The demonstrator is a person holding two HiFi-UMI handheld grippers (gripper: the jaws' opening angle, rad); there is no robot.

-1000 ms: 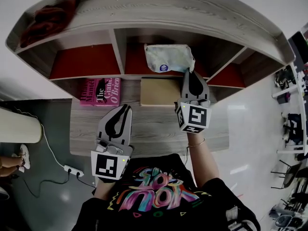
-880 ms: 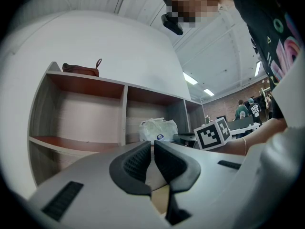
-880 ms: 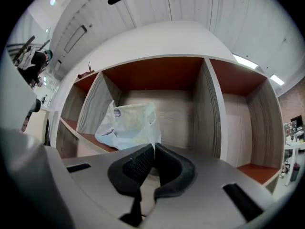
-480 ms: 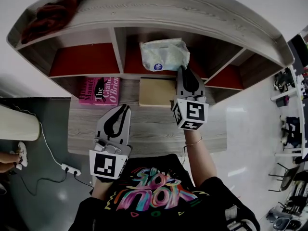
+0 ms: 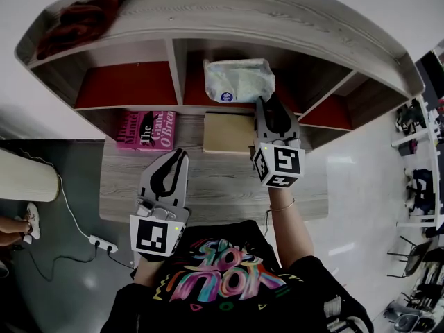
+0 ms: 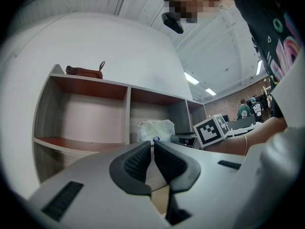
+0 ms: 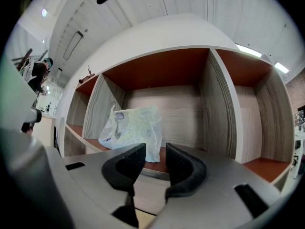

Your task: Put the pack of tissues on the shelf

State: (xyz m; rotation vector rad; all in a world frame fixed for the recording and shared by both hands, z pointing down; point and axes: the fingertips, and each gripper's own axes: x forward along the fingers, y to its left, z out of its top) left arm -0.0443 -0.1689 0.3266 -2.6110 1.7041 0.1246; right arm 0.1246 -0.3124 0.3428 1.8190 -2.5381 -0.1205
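Note:
The pack of tissues (image 5: 238, 80), pale and crinkled with a blue round label, sits on the red floor of the shelf's (image 5: 125, 89) middle compartment. My right gripper (image 5: 272, 106) stands just in front of its right corner. Its jaws have just been opening, and nothing is between them. In the right gripper view the pack (image 7: 131, 132) stands behind the open right gripper (image 7: 155, 149), apart from the pads. My left gripper (image 5: 179, 155) hovers over the desk, shut and empty. The left gripper view shows the pack (image 6: 155, 129) beyond the closed left gripper (image 6: 152, 146).
A pink book (image 5: 144, 130) and a tan box (image 5: 229, 132) lie on the wooden desk (image 5: 222, 186) under the shelf. A dark red bag (image 5: 83, 19) rests on the shelf's top. The other compartments hold nothing. A power strip (image 5: 104, 244) lies on the floor at the left.
The right gripper's jaws went from closed on the pack's corner to open. The pack settled onto the shelf floor. The left gripper stayed where it was.

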